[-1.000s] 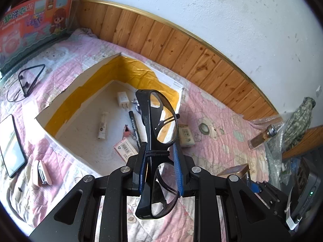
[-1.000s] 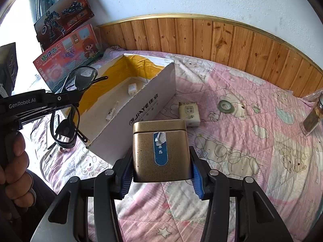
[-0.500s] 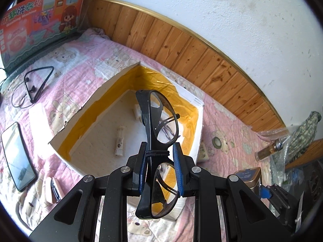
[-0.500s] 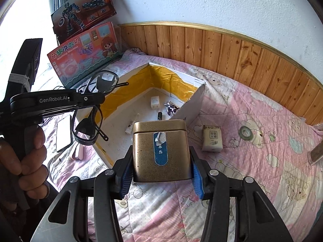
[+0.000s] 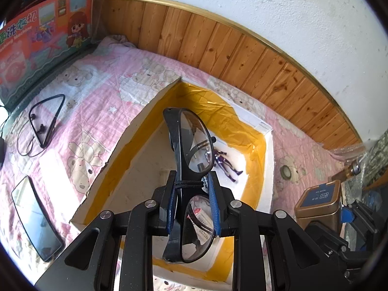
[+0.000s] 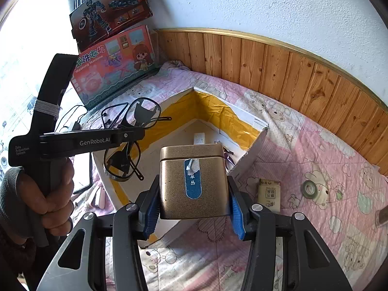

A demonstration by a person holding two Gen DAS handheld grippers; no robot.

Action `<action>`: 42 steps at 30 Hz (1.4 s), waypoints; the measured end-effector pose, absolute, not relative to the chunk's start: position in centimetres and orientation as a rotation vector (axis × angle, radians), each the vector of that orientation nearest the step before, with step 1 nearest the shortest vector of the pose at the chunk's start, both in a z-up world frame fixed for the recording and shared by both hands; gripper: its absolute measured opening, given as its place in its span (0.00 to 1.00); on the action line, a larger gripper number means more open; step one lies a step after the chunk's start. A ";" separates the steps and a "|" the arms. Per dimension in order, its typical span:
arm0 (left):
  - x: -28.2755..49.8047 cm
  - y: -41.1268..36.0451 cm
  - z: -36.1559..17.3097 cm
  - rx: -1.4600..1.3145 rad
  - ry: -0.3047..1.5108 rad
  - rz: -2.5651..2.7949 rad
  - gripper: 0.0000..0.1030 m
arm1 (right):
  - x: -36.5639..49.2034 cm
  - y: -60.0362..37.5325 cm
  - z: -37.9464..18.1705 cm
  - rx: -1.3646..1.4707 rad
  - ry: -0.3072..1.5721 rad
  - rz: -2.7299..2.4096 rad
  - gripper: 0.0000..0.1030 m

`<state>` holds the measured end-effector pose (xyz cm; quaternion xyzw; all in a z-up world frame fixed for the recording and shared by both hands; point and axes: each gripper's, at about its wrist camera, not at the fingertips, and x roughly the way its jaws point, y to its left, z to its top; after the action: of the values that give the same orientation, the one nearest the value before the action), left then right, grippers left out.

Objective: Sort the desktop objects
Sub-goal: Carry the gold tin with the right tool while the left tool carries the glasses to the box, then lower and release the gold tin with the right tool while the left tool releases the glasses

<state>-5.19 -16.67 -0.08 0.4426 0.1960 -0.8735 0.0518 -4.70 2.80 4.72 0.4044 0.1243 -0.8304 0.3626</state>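
Pink quilt (image 5: 101,101): cardboard box (image 5: 135,131) holds purple figurine (image 5: 226,162).

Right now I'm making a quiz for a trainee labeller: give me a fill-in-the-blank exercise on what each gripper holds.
The left gripper is shut on a pair of ____.
The right gripper holds a gold ____ with a blue label.
The open box is lined with ____ tape.
A roll of tape lies ____ the box.

Missing: glasses; tin; yellow; outside
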 end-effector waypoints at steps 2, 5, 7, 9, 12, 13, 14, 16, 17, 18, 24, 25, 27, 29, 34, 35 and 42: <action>-5.6 -16.9 -0.5 1.360 0.602 -2.648 0.24 | -5.2 2.0 4.6 1.044 0.325 -2.127 0.49; -6.1 -17.2 -1.2 1.392 0.609 -2.637 0.24 | -6.0 0.9 4.2 1.047 0.344 -2.114 0.49; -6.5 -17.2 -1.7 1.411 0.600 -2.630 0.24 | -6.6 0.3 3.9 1.050 0.362 -2.107 0.49; -6.8 -17.3 -2.2 1.439 0.592 -2.620 0.24 | -7.3 -0.4 3.5 1.060 0.375 -2.095 0.49; -7.3 -17.5 -3.1 1.491 0.588 -2.591 0.24 | -8.5 -1.5 2.8 1.078 0.399 -2.078 0.49; -7.4 -17.6 -3.5 1.509 0.585 -2.580 0.24 | -8.9 -1.9 2.6 1.084 0.407 -2.072 0.49; -7.5 -17.6 -3.7 1.521 0.577 -2.571 0.24 | -9.3 -2.2 2.3 1.091 0.412 -2.065 0.49; -7.6 -17.7 -4.2 1.547 0.570 -2.558 0.24 | -10.1 -2.8 1.9 1.106 0.419 -2.054 0.49; -7.7 -17.8 -4.5 1.559 0.571 -2.550 0.24 | -10.5 -3.2 1.6 1.114 0.424 -2.048 0.49; -7.9 -17.7 -4.7 1.571 0.568 -2.543 0.24 | -10.8 -3.6 1.4 1.121 0.429 -2.046 0.49; -8.7 -17.0 -5.7 1.642 0.505 -2.514 0.24 | -12.8 -5.5 -0.4 1.178 0.460 -2.028 0.49; -8.9 -17.0 -5.9 1.655 0.504 -2.509 0.24 | -13.2 -5.8 -0.7 1.189 0.467 -2.029 0.49; -9.0 -16.8 -6.0 1.669 0.501 -2.504 0.24 | -13.9 -6.5 -1.2 1.209 0.484 -2.029 0.49; -9.0 -16.7 -6.1 1.683 0.494 -2.499 0.24 | -14.7 -7.2 -1.8 1.237 0.495 -2.025 0.49; -9.0 -16.2 -6.3 1.720 0.491 -2.489 0.24 | -16.6 -9.2 -2.8 1.291 0.525 -2.020 0.49; -9.0 -16.2 -6.4 1.725 0.492 -2.490 0.24 | -16.9 -9.7 -2.9 1.299 0.532 -2.021 0.49; -9.0 -17.2 -7.4 1.795 0.691 -2.452 0.24 | -18.5 -13.1 -4.0 1.360 0.539 -1.976 0.49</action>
<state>-8.99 -17.15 -7.38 0.5759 0.2216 -0.7868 0.0126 -18.52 -13.05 -4.03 0.5213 0.2064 -0.7572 0.3350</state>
